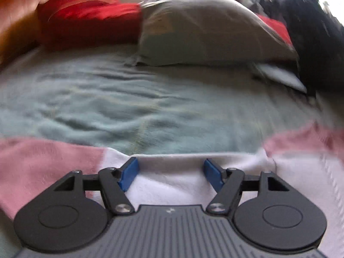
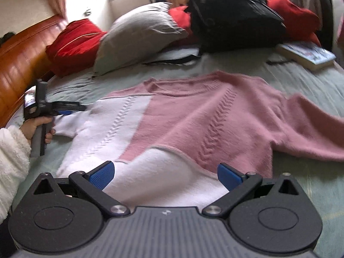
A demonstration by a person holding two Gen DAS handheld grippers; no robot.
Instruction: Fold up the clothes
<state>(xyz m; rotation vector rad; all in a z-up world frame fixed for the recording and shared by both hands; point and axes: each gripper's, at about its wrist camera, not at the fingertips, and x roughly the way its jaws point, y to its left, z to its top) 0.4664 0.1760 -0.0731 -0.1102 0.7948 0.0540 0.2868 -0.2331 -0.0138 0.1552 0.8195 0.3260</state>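
Pink-and-white knit sweater [image 2: 193, 118]: spread flat on green bed [image 2: 305, 81], one white sleeve folded inward. Left gripper [image 1: 171, 172] fingers spread, empty, over the hem. Right gripper [image 2: 164, 175] fingers spread, empty.

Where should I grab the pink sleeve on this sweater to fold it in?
Grip the pink sleeve near its outer end, coming from the right with the open right gripper. It lies flat, stretched away from the sweater body, so the end swings inward.

No legible text or labels.
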